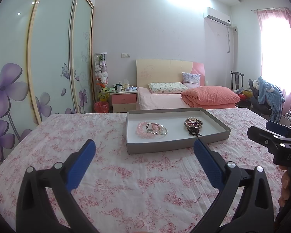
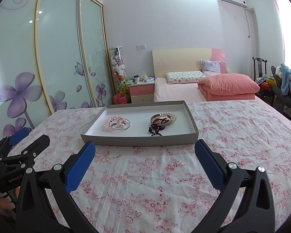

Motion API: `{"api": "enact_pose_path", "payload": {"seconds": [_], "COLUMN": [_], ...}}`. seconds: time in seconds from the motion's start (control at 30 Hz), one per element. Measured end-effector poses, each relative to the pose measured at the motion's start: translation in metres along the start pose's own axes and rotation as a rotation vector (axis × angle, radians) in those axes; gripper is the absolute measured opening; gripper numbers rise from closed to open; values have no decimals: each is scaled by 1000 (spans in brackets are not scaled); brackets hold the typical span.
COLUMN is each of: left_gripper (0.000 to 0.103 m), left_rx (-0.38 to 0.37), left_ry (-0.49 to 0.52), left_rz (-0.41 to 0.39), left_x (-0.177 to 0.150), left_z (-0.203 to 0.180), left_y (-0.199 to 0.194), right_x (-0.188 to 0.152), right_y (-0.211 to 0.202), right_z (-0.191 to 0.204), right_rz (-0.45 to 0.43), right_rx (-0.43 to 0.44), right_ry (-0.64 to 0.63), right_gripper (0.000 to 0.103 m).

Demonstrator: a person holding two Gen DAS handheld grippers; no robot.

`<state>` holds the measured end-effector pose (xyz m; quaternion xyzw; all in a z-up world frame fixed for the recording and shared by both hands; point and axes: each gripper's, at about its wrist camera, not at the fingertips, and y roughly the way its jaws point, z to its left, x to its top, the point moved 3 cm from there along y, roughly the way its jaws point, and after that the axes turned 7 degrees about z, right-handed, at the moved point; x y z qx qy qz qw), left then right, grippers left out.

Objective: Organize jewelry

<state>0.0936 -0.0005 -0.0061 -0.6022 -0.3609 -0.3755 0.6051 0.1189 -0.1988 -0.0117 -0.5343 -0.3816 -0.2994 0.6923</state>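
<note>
A grey shallow box (image 1: 164,149) (image 2: 137,141) lies on a pink floral cloth. In its left part lie a pink bead bracelet (image 1: 140,129) (image 2: 106,126), a silver bangle (image 1: 162,133) (image 2: 126,127) and a ring. In its right part lie a pearl bracelet (image 1: 192,119) (image 2: 169,114), a metal bangle and dark red beads (image 1: 194,129) (image 2: 158,125). My left gripper (image 1: 144,145) is open and empty, just short of the box's near wall. My right gripper (image 2: 145,147) is open and empty at the box's near wall. Each gripper also shows at the other view's edge.
The floral cloth (image 2: 164,174) covers the whole surface around the box. Behind it stands a bed with a folded orange quilt (image 1: 209,96). A pink nightstand (image 1: 124,99) and sliding wardrobe doors (image 1: 48,58) are at the left. A chair with clothes (image 1: 267,95) is at the right.
</note>
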Motion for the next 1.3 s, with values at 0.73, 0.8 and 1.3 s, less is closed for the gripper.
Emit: {"api": "enact_pose_path", "payload": {"seconds": [0.73,0.8,1.3], "left_gripper": [99,99,99], "left_rx": [-3,-4,-6], "left_ry": [-1,0,0], "left_rz": [5,5,12], "left_x": [-4,-4,-7], "left_z": [-2,-2,-4], "left_y": [2,2,2], "right_x": [0,0,-2], "right_y": [-1,0,-1], "right_z": [1,0,0], "right_rz": [5,6,10], "right_rx": [0,-1,-1], "right_ry": [2,3,3], "right_gripper": [101,101,101]}}
